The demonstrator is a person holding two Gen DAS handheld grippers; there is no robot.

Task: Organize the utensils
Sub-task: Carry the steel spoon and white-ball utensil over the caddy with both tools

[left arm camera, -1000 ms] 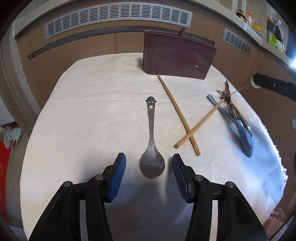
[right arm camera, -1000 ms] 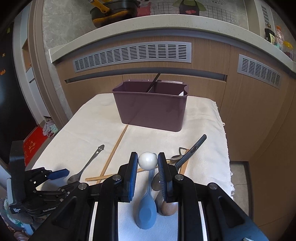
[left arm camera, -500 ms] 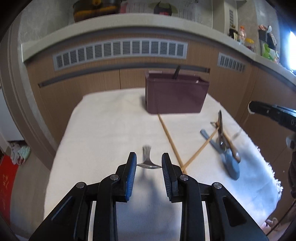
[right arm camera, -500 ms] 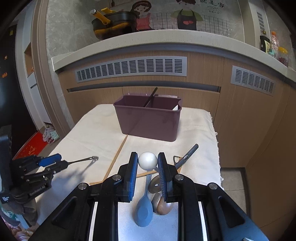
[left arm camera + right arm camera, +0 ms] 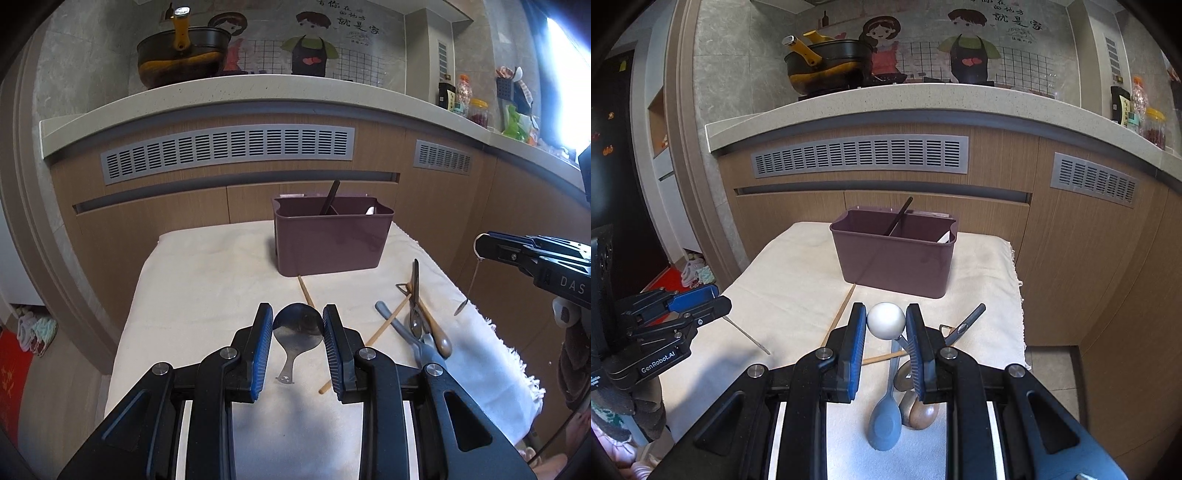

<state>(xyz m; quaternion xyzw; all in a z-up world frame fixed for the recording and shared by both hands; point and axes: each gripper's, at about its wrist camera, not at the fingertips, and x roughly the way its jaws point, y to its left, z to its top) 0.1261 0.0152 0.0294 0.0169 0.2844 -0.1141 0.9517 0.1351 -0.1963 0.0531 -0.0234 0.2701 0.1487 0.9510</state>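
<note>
Left tongs [image 5: 297, 326] pinching shiny steel spoon [image 5: 297, 328]

We see a steel spoon [image 5: 297, 329] held aloft by its bowl, handle hanging; a white-bowled spoon [image 5: 885, 320] likewise; a divided purple plastic caddy [image 5: 332, 242] at twelve o'clock.

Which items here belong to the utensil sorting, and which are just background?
Job: metal spoon in left gripper; white-headed utensil in right gripper; caddy; chopsticks; blue spoon; wooden spoon.
Background: pot; jars; vents.
</note>
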